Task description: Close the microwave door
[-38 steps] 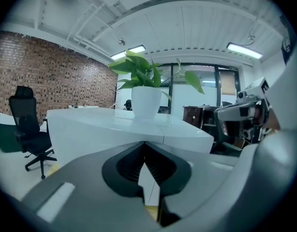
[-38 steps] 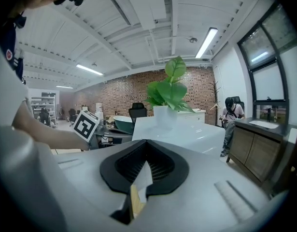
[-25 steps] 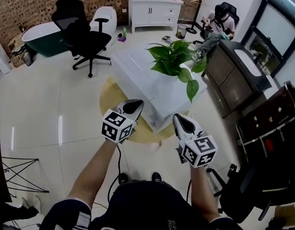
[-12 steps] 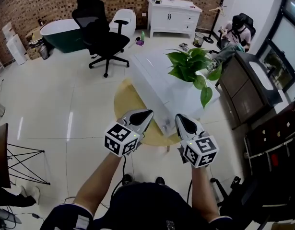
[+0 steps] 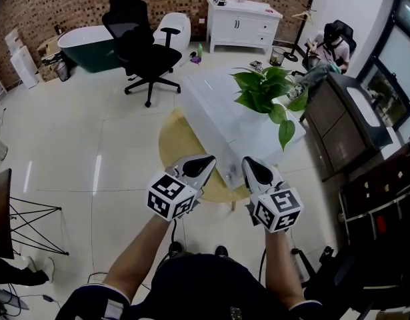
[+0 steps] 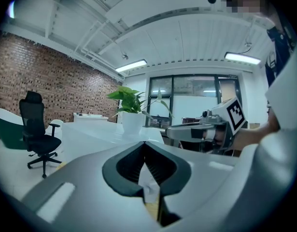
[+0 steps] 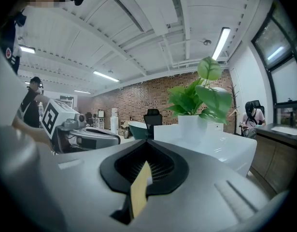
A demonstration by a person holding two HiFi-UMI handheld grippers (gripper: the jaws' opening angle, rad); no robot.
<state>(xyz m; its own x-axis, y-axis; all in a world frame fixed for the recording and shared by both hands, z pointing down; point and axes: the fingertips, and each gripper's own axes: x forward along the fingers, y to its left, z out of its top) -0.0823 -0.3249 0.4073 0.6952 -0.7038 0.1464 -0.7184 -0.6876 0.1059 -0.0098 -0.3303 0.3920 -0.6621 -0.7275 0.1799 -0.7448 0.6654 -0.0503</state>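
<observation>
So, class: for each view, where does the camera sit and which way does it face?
Head view: on the head, facing steeply down; forearms, left gripper, right gripper show.
Left gripper view: rides it, faces the plant over its shut jaws.
Right gripper view: likewise, from the other side.
Shared: plant, white table.

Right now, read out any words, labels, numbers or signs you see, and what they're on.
No readable text anywhere.
The left gripper and right gripper bear only black-and-white square markers, no letters.
Items on the white cabinet: too small to read.
</observation>
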